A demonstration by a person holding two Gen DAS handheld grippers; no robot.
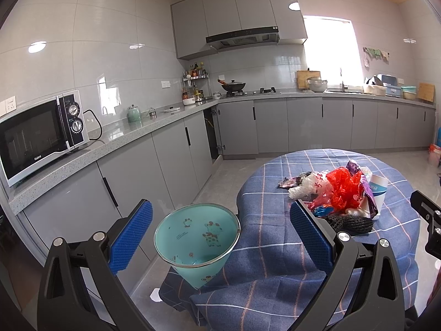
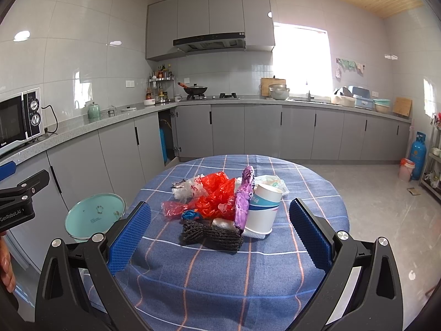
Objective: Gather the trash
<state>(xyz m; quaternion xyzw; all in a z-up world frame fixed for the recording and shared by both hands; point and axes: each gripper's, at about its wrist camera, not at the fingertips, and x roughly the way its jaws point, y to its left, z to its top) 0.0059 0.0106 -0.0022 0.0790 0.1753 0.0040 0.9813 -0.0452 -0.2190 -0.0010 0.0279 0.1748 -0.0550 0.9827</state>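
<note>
Two tongs, left tongs and right tongs, gape wide, empty. Trash pile sits mid-table: red bag, paper cup, purple wrapper, dark mesh scrubber. Teal bin waits on floor just beside table edge, likely placed for easy drops. Nothing collected yet.

home kitchen: stove, microwave, grey cabinets.

Left gripper, right gripper: black plastic frames, blue dimpled pads, silver round screws (white "GenRobot.AI" lettering on left one's side).
</note>
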